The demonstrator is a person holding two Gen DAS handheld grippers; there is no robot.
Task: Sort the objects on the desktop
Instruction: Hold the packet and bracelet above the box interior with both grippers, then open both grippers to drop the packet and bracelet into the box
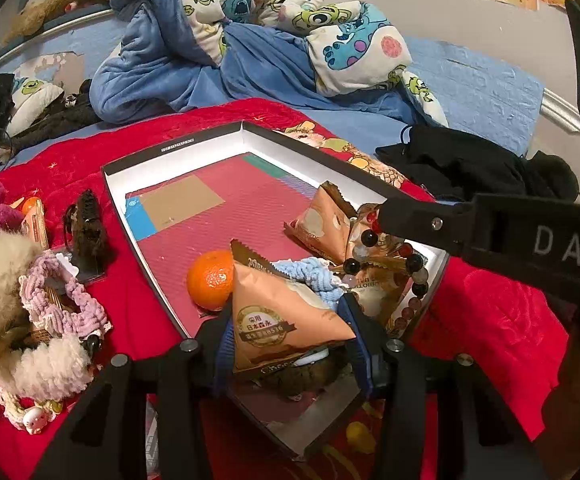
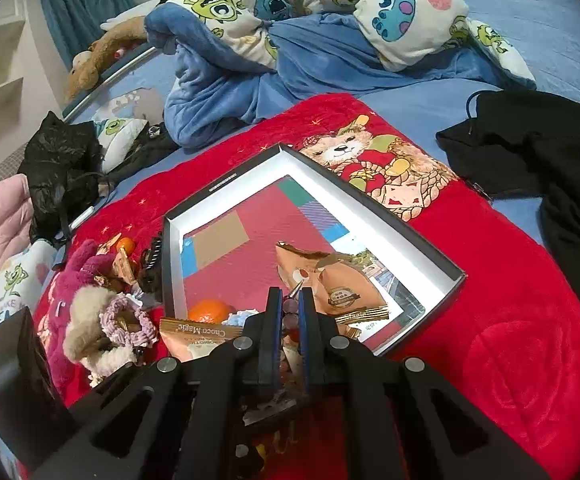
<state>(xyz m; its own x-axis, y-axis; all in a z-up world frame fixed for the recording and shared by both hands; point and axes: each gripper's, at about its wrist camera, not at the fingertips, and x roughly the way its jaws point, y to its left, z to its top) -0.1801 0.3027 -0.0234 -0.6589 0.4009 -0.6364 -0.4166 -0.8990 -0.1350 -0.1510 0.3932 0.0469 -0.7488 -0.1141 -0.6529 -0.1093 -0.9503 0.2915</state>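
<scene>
We work over a red plush blanket with a teddy-bear print (image 2: 490, 280), spread on a bed beside a rumpled blue cartoon-monster quilt (image 1: 250, 40). On the blanket lies a shallow black-walled, white-lined cardboard box lid (image 1: 178, 148), its floor dark red with coloured patches.

Inside it we see a round orange tangerine (image 1: 210, 280), a light blue crocheted scrunchie (image 1: 310, 276) and an orange foil snack pouch (image 1: 322, 220) near the far-right wall.

Our left gripper (image 1: 286, 328) has its jaws spread wide, pressed on either side of a triangular orange snack packet with a gold seal (image 1: 282, 316), held over the lid's near corner, just beside the tangerine.

Our right gripper (image 2: 289, 312) has its jaws nearly together, pinching a bracelet of dark, red and pale beads (image 1: 410, 272) that dangles over the lid's right side.

Left of the lid, on the blanket, wait a cream fluffy scrunchie (image 1: 18, 320), a lilac crocheted scrunchie (image 1: 70, 296) and a brown furry hair claw (image 1: 88, 224).
</scene>
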